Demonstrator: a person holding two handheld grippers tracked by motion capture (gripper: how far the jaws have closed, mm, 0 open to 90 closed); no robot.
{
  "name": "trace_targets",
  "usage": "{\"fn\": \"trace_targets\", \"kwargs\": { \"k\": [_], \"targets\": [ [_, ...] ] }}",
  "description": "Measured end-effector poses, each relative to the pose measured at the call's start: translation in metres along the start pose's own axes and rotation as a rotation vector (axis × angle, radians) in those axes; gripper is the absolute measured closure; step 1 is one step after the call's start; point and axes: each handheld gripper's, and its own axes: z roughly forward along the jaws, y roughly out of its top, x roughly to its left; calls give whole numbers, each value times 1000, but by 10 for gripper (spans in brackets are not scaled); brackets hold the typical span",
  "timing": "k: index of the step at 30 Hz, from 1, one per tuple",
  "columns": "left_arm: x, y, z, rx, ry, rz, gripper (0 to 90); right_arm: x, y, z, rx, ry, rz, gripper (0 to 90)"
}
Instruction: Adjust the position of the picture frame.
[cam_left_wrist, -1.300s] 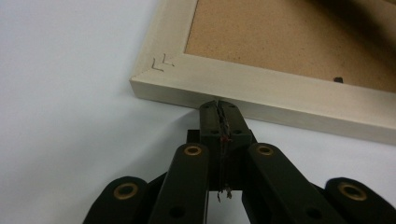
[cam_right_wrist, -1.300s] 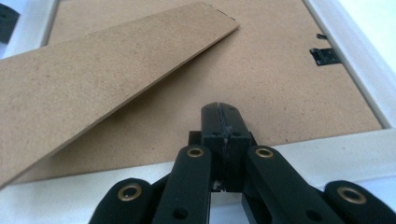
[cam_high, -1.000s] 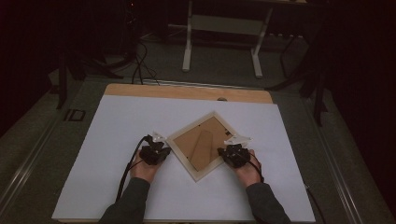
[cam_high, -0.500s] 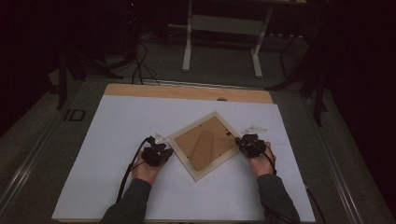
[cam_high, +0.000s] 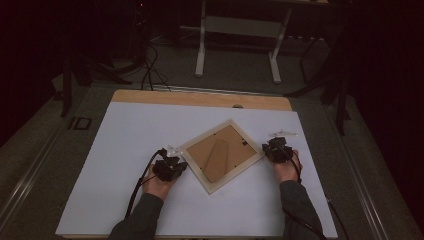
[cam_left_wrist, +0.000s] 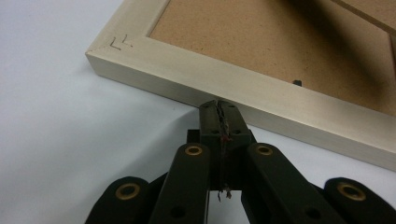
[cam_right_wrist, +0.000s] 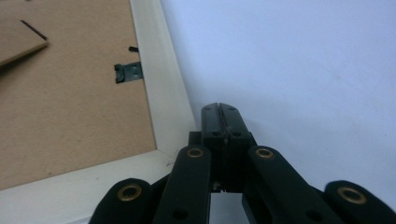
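Here the frame lies face down. Both tongs are clenched and hold nothing: the left presses its side, probably to push; the right waits beside a corner.

High view sits above the person's side, looking forward and down over the whole white-covered table. Both gripper views ride low and very close, looking along their black jaws; all three share the pale wooden picture frame lying face-down.

Right gripper: slid off the picture frame's right corner, now just beside it on the desk, jaws closed.
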Motion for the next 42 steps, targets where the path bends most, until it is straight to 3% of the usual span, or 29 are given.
{"fn": "trace_targets", "kwargs": {
  "k": [4, 12, 16, 21, 26, 37, 42],
  "targets": [
    [0, 0, 0, 3, 0, 1, 900, -4, -1, 1, 3, 18, 31, 900],
    [3, 3, 2, 3, 15, -10, 900, -6, -3, 1, 24, 38, 35, 900],
    [5, 5, 2, 9, 14, -26, 900, -1, -9, 2, 37, 50, 9, 900],
    [7, 6, 3, 8, 17, -39, 900, 2, -14, 1, 37, 59, 15, 900],
    [8, 6, 3, 12, 26, -34, 900, 7, -18, -4, 40, 69, -13, 900],
    [14, 6, 2, 6, 43, -74, 900, 16, -30, -13, 24, 98, 9, 900],
    [20, 9, 3, 9, 61, -86, 900, 21, -33, -17, 21, 105, -4, 900]
  ]
}}
